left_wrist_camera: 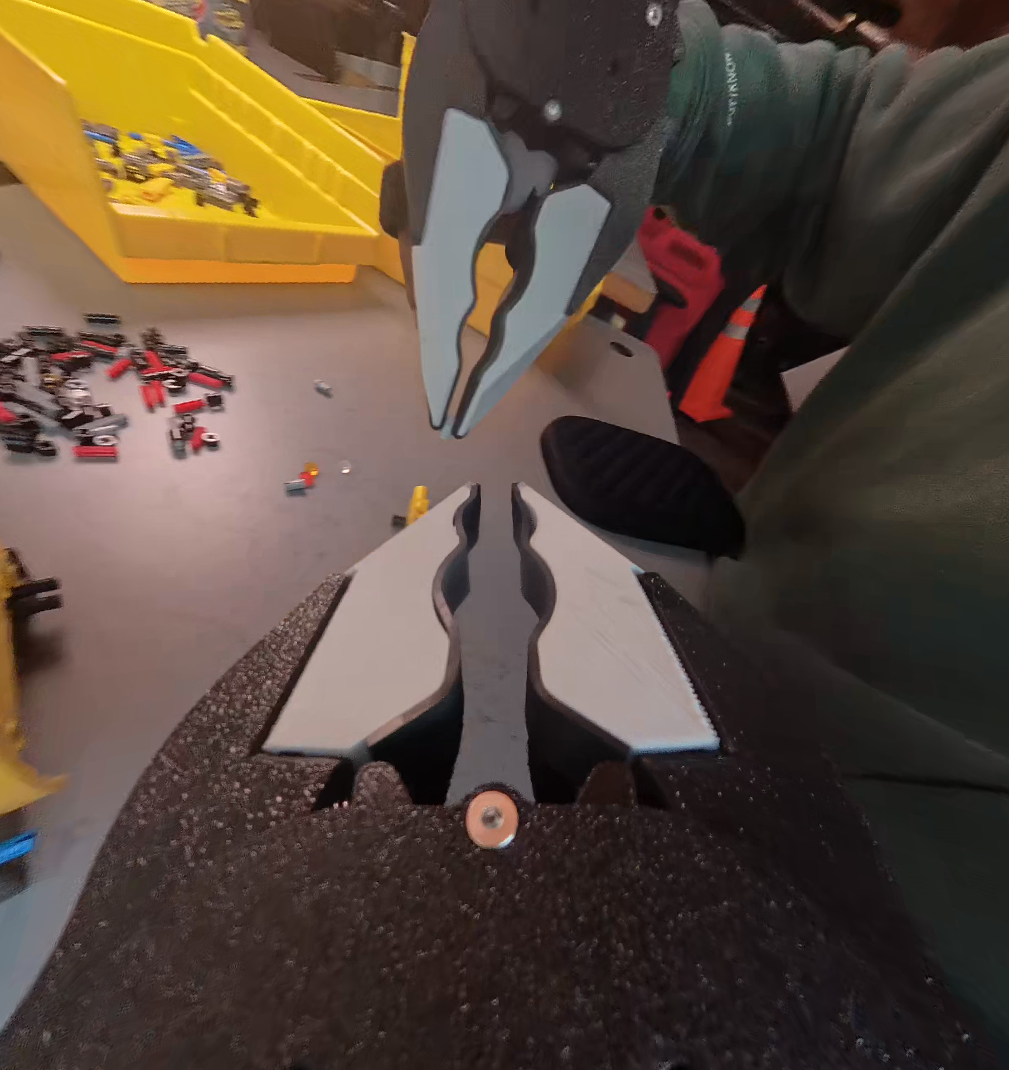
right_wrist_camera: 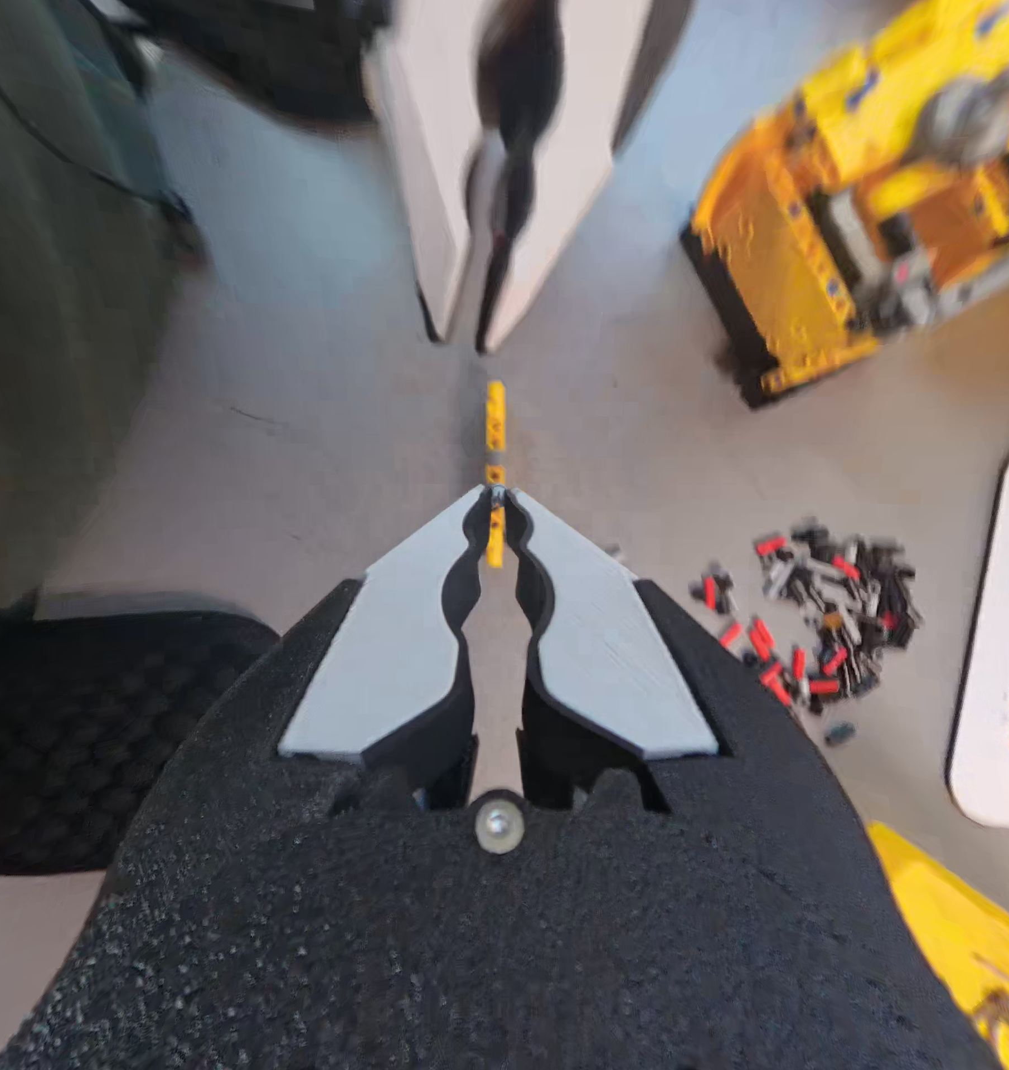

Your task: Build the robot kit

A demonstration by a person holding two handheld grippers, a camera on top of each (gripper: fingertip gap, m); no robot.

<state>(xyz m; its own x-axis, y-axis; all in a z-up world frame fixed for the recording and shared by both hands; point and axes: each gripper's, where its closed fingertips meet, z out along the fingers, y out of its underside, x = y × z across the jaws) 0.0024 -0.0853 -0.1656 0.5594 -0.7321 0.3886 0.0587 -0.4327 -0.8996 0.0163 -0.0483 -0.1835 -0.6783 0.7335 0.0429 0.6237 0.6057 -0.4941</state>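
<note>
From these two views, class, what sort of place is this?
Probably a workshop bench for building brick models: yellow parts bins, a pile of small black and red pieces, and a half-built yellow model vehicle.

Hand-held gripper (right_wrist_camera: 496, 489) pinching yellow beam (right_wrist_camera: 495, 422)

Motion blur smears the yellow brick-built vehicle (right_wrist_camera: 873, 191) in the right wrist view, its details unreadable. The white sheet (right_wrist_camera: 1000, 637) is cut off by the right edge. The heap of small red and black pieces (left_wrist_camera: 85, 388) is too fine to sort, and the yellow bins (left_wrist_camera: 201, 145) run past the top edge.
</note>
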